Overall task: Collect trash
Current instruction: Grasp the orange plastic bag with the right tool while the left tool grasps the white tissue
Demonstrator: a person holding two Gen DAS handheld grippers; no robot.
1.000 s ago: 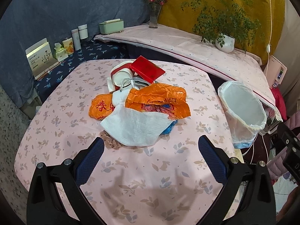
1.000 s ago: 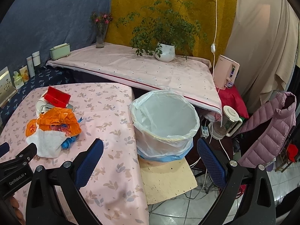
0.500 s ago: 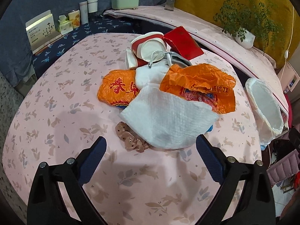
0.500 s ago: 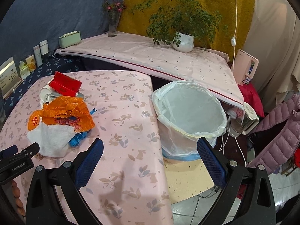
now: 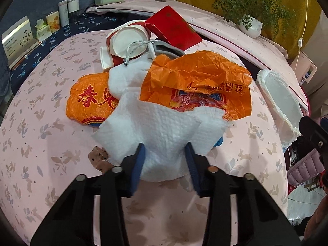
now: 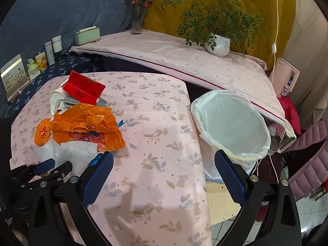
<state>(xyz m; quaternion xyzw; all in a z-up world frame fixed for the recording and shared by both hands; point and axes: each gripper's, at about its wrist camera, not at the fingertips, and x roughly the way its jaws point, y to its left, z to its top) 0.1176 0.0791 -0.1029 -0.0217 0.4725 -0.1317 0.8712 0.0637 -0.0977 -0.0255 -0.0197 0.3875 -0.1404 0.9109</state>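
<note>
A pile of trash lies on the pink table [image 5: 41,127]: a white paper towel [image 5: 160,131], two orange plastic bags [image 5: 196,86], a red box [image 5: 174,28], white paper cups [image 5: 127,39] and a small brown scrap [image 5: 98,157]. My left gripper [image 5: 165,160] has its blue fingers pressed on the near edge of the paper towel, which bunches between them. My right gripper [image 6: 164,174] is open and empty above the table's right edge, beside the lined trash bin [image 6: 231,125]. The pile shows at left in the right wrist view [image 6: 82,123].
The bin also shows at right in the left wrist view [image 5: 280,102]. A shelf [image 6: 174,55] behind the table carries a potted plant [image 6: 217,41], a vase [image 6: 136,20] and a green box [image 6: 87,33]. Bottles and cards [image 5: 41,28] stand at far left. A purple jacket [image 6: 307,153] hangs at right.
My left gripper moved forward onto the pile and narrowed its fingers onto the paper towel. My right gripper shifted a little left, still open.
</note>
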